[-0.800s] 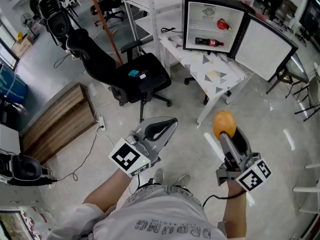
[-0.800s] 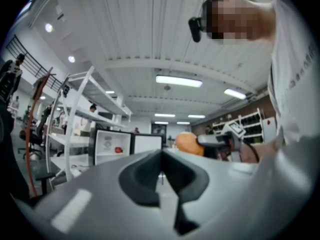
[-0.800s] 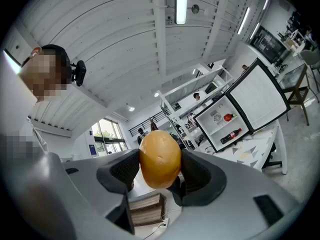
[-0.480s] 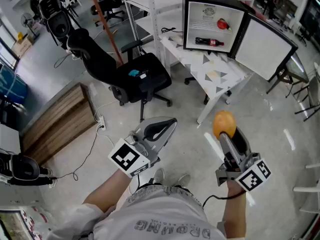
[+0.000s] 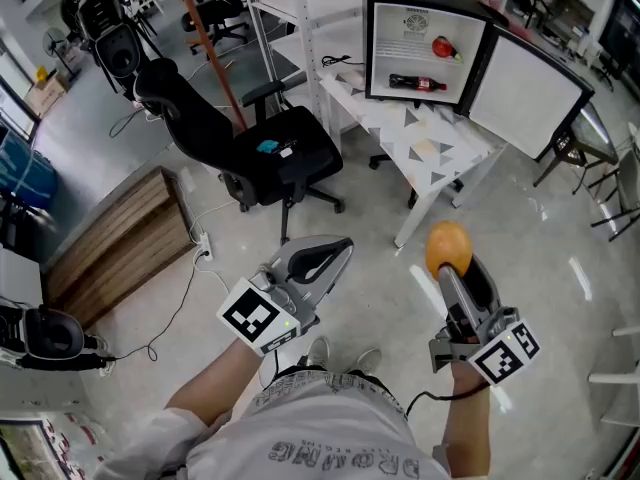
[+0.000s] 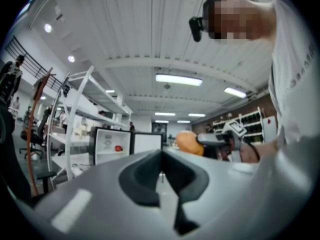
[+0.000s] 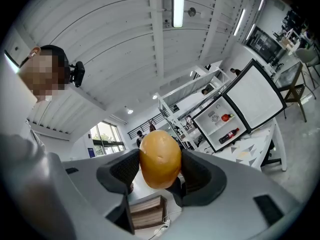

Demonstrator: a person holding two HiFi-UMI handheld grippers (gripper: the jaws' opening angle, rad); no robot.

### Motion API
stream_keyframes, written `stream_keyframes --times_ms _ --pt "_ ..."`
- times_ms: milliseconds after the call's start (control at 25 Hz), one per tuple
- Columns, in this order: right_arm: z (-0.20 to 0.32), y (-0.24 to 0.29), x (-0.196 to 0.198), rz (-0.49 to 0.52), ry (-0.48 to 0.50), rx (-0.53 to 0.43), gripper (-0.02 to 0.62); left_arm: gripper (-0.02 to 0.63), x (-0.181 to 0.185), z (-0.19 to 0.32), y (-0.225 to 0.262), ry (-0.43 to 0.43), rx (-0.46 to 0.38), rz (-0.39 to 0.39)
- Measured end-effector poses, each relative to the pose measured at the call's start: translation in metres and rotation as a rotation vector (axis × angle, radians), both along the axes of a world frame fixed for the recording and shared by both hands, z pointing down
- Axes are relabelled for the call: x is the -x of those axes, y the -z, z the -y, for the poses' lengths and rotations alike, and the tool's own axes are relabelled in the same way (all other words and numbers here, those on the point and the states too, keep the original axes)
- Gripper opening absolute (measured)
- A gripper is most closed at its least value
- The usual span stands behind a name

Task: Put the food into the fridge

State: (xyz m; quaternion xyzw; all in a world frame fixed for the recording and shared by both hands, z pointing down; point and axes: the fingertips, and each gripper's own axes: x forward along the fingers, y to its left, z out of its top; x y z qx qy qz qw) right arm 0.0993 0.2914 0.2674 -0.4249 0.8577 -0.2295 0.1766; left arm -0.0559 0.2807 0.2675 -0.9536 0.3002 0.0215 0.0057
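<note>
The white table [image 5: 425, 138] and the open black fridge [image 5: 385, 38] on it sit where they were a moment ago, and so does the black office chair [image 5: 265, 148]. Both hands have hardly stirred. The left gripper [image 6: 161, 159] is clenched on nothing, its jaws meeting. The right gripper [image 7: 160, 173] grasps an orange-yellow fruit [image 5: 449, 247] over the floor, well short of the fridge. Seen from the right gripper view the fruit is egg-shaped, its long axis upright, crosswise to the squeeze, narrower end up.
</note>
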Motion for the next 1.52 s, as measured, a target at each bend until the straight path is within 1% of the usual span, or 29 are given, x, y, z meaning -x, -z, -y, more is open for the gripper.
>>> stream_keyframes --times_ms 280,520,880,1200,1520 --pt "-0.004 -0.008 -0.018 0.011 0.027 0.002 0.262 0.008 -0.019 -0.007 -0.006 0.025 0.003 0.007" --pt "-0.011 -0.011 -0.042 0.012 0.049 0.004 0.262 0.008 -0.045 -0.013 -0.008 0.040 -0.001 0.006" --pt "-0.018 -0.013 -0.072 0.019 0.043 -0.002 0.262 0.008 -0.070 -0.020 -0.013 0.044 0.000 0.004" --pt "-0.011 -0.019 -0.080 0.015 0.042 0.008 0.262 0.008 -0.080 -0.012 -0.017 0.037 0.003 0.002" --pt "0.017 -0.028 -0.085 0.008 0.050 0.008 0.262 0.008 -0.082 0.018 -0.025 0.052 -0.003 -0.008"
